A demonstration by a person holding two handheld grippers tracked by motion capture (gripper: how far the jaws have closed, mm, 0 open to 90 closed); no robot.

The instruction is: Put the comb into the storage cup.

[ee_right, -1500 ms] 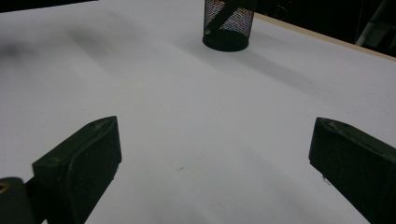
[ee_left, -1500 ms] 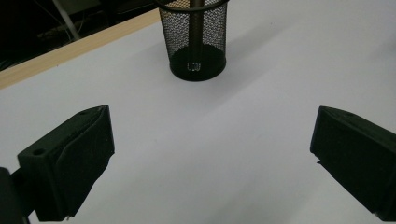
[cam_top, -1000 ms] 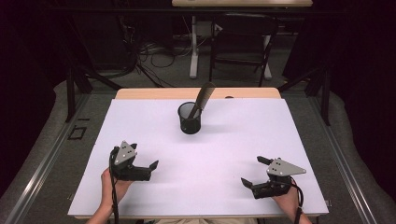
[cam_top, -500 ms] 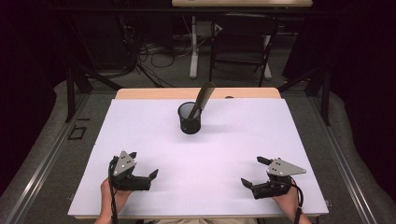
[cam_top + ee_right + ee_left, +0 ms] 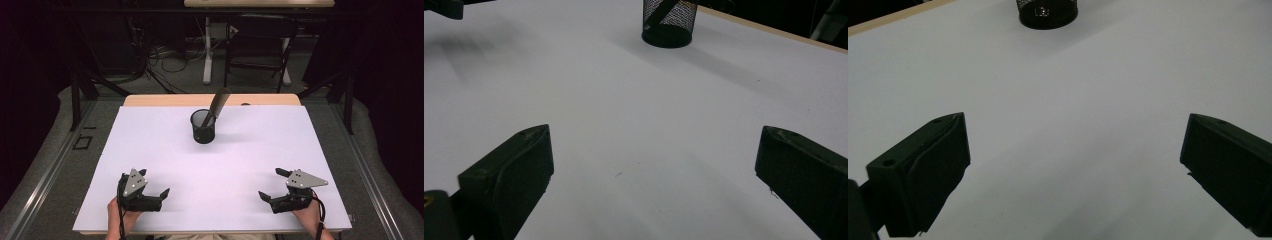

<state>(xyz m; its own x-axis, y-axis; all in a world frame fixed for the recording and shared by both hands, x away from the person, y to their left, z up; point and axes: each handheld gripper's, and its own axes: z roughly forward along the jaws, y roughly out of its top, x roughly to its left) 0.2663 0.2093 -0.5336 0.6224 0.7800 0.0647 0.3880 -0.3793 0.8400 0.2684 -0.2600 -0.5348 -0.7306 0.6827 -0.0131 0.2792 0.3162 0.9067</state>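
The left claw (image 5: 153, 187) sits low over the near left part of the desk, held by a hand (image 5: 120, 220) that comes in from the bottom edge. Its two black jaws stand wide apart and hold nothing; in the left gripper view (image 5: 1073, 170) there is only bare white surface between them. A grey three-cornered plate lies on its top.

The right claw (image 5: 272, 184) is at the near right part of the desk, also in a hand (image 5: 309, 216), and its jaws are wide apart and empty as well. In the right gripper view (image 5: 654, 170) the white surface between the jaws carries nothing. The two claws are well apart from each other and point toward the middle of the desk.

The white-covered desk with a light wooden far edge (image 5: 165, 165) carries one thing: a black round wire-mesh cup (image 5: 205, 126), standing upright in the far middle part, well apart from both claws. The cup shows at the top of the left gripper view (image 5: 1048, 12) and of the right gripper view (image 5: 669, 22). Inside it leans a long dark flat tool (image 5: 216, 106), tilted so that its upper end rises above the rim, toward the far right.
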